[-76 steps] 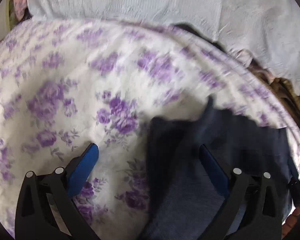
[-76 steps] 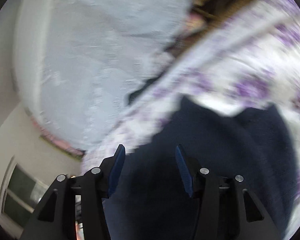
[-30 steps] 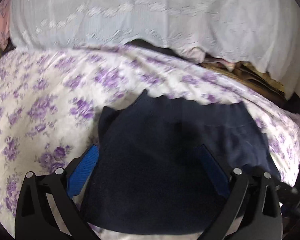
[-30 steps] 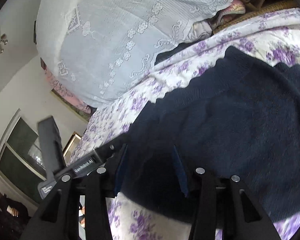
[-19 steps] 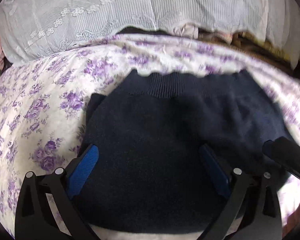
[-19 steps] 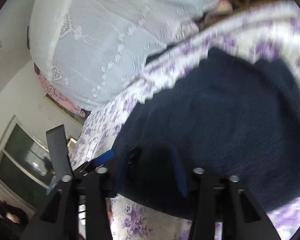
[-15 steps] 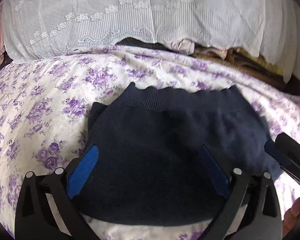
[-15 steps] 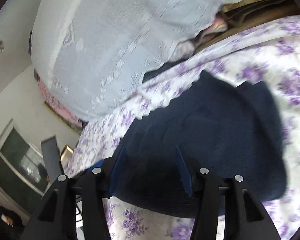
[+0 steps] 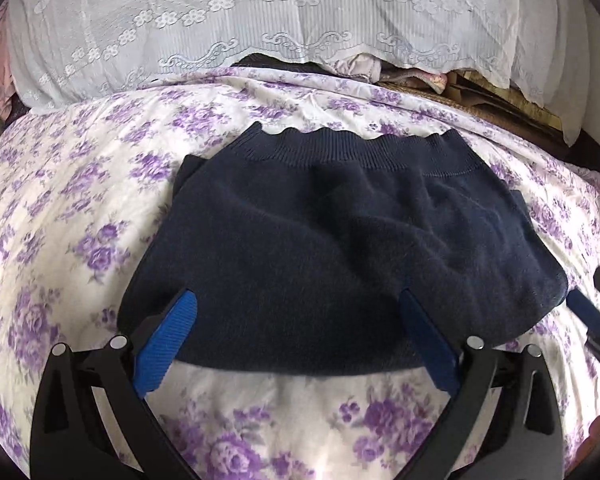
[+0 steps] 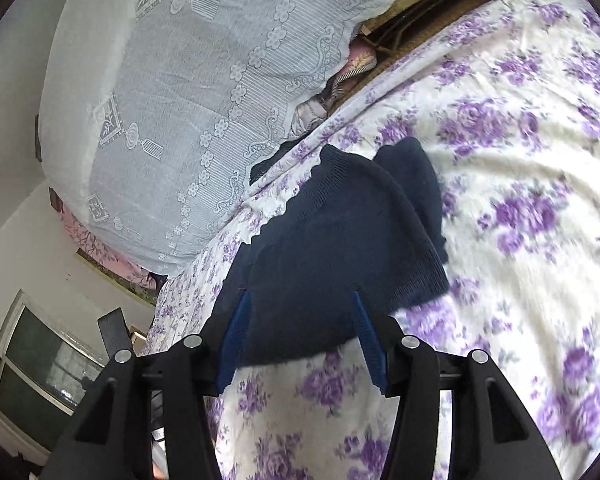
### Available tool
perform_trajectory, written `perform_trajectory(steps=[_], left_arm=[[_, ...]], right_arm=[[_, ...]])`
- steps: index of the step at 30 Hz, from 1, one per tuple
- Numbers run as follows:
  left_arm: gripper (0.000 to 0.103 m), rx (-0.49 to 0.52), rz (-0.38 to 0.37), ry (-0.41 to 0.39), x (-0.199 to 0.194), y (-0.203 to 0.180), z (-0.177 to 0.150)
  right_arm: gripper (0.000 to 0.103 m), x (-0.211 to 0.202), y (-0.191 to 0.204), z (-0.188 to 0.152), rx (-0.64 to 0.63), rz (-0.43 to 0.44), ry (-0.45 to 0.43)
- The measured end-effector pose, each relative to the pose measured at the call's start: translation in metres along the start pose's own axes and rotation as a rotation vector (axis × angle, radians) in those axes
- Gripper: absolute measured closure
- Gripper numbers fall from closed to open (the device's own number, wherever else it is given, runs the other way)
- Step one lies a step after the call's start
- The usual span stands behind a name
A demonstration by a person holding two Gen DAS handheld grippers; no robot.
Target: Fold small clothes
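A folded navy knit garment with a ribbed band at its far edge lies on the white bedspread with purple flowers. My left gripper is open and empty, hovering just short of the garment's near edge. The right gripper's blue pad shows at the right rim of the left wrist view. In the right wrist view the garment lies ahead of my right gripper, which is open and empty above its near edge.
A white lace cloth covers a pile along the bed's far side. Brown and pink fabrics stick out under it at the right. A window and wall show at the left of the right wrist view.
Both grippers have drawn back toward me from over the garment. The garment now lies flat and folded on the bed, fully ahead of the open fingers.
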State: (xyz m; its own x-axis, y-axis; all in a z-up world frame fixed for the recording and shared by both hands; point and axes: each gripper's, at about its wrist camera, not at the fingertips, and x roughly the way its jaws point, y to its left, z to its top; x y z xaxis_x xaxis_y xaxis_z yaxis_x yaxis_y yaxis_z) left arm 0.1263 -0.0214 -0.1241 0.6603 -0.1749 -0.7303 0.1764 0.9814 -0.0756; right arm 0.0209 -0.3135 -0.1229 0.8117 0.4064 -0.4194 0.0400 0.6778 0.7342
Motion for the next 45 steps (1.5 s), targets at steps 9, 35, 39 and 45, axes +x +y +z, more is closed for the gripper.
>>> perform_trajectory(steps=[9,35,39,45], left_arm=[[0.005,0.018,-0.009,-0.042,-0.014,-0.006,0.004],[0.004,-0.062,0.094,0.024,0.042,-0.011,0.026],[0.005,-0.061,0.091,0.020,0.042,-0.011,0.025],[0.005,-0.062,0.092,0.018,0.041,-0.011,0.024]], right_arm=[[0.041,0.004,-0.008,-0.015,0.043,-0.052,0.051],[0.061,0.069,-0.041,0.024,0.230,-0.221,-0.205],[0.063,0.067,-0.042,0.022,0.234,-0.214,-0.203],[0.062,0.067,-0.040,0.021,0.225,-0.218,-0.202]])
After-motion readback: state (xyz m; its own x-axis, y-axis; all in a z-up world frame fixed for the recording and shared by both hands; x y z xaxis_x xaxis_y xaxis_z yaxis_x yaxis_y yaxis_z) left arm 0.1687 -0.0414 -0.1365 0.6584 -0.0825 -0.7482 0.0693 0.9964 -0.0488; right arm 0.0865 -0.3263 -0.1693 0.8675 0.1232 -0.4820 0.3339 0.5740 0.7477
